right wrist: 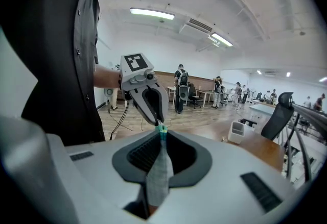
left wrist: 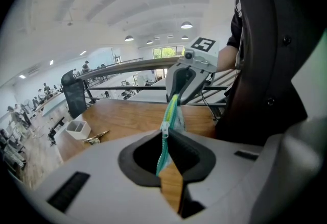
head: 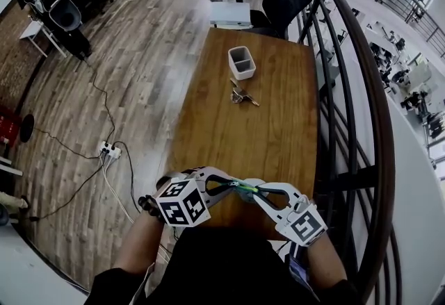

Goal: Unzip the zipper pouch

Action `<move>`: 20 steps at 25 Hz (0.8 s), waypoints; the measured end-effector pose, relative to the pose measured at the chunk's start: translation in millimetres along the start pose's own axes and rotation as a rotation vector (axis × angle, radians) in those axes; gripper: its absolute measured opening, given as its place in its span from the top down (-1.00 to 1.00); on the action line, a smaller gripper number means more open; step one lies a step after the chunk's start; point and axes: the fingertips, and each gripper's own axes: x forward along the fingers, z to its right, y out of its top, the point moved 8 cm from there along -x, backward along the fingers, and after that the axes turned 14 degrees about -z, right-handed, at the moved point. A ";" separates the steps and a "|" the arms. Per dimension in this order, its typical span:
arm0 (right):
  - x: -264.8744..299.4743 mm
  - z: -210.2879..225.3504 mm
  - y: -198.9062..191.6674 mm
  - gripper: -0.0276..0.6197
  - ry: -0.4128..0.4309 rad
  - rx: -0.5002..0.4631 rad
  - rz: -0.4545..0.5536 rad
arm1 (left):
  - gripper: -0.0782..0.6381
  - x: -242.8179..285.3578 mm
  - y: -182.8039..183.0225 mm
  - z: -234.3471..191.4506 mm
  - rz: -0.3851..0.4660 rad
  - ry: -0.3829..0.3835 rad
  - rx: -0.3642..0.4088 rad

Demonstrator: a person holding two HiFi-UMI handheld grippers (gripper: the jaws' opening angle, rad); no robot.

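1. Pouch first — the zipper pouch (head: 250,190) is off the desk (head: 243,137), strung in the air between our two tools above the desk's near edge.
2. Our left hand-held gripper (left wrist: 164,136) is clamped on the teal zipper line. The white slider (left wrist: 164,129) sits right at its jaw tips, but we cannot tell whether the pads press the slider itself or the tape behind it.
3. Our right hand-held gripper (right wrist: 161,140) is closed on the pouch's grey fabric at the opposite end.
4. We judge the pouch to be light, soft and limp, so slack cloth would bunch ahead of the slider. It likely needs to be kept taut along the zipper.
5. Best holds, as we see it: the small pull at the slider — easy to slip off — and the fabric close to the zipper's end.
6. The keys (head: 243,95) and the white holder (head: 241,62) lie well apart, farther up the desk.
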 end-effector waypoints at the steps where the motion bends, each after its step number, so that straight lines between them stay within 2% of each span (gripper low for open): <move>1: -1.2 0.8 -0.4 0.80 -0.001 0.003 0.002 | 0.67 -1.2 -0.7 -0.9 0.002 0.003 -0.005; 20: -7.2 7.0 0.6 0.80 -0.017 0.003 0.004 | 0.67 -2.7 -10.7 -8.6 -0.006 0.020 -0.033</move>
